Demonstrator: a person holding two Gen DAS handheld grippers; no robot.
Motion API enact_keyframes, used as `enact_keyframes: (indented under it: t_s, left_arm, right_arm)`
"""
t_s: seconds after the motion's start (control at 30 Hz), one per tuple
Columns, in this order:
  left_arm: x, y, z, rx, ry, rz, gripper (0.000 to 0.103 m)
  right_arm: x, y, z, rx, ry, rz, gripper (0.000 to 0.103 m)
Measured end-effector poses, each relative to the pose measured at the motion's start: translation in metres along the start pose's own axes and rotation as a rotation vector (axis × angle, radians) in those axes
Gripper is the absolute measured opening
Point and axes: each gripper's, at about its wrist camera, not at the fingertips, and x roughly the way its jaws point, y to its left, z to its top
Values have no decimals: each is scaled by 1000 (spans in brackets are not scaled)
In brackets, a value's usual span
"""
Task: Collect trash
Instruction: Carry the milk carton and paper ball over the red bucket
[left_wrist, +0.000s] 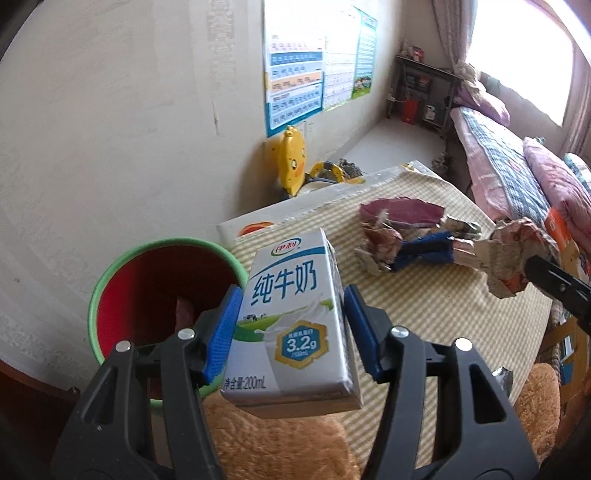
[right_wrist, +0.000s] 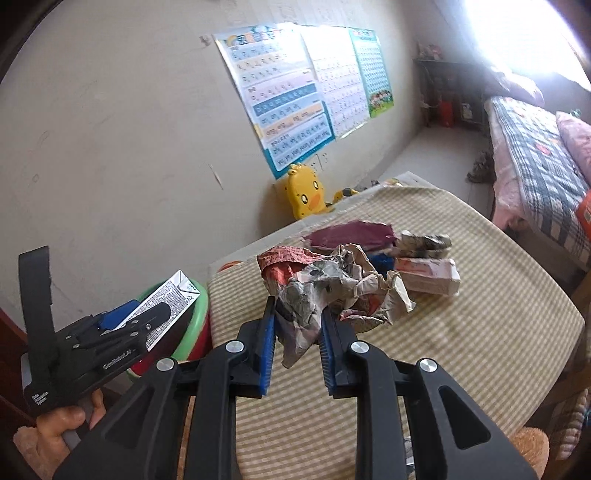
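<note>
A person's two handheld grippers each carry a piece of rubbish toward disposal: the left gripper is clamped across the sides of a white-and-blue 200 mL milk carton, held upright in the air just beside the open mouth of a red plastic bucket with a green rim, while the right gripper has its blue pads pressed together on a crumpled wad of greyish printed paper, lifted clear of the surface. The step in hand appears to be the carry to the bin. The next move likely calls for bringing the carton over the bucket's opening before the fingers part, with the paper wad to follow; the carton's smooth sides could slip if it tilts. More scraps remain: a heap of torn maroon, blue and pink cardboard lies on the beige striped cloth covering the table. Behind, a plain wall bears bright learning charts, a yellow duck-shaped toy leans below them, and a bed with a plaid quilt stands beneath a glaring window.
</note>
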Motion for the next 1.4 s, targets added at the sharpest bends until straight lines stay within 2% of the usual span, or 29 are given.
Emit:
enact_keyframes:
  t_s: [0.47,0.93,1.4]
  left_arm:
    - [-2,51,-5,-60,-18,98,55]
    - [3,91,-11,-134,-13,152,55]
    - [16,128,-26,-208,25,204,55]
  right_arm:
    - [24,47,0,-87,47,37,20]
    - [52,90,1,-165,99,94,20]
    - [84,134,0,-221,163,185,21]
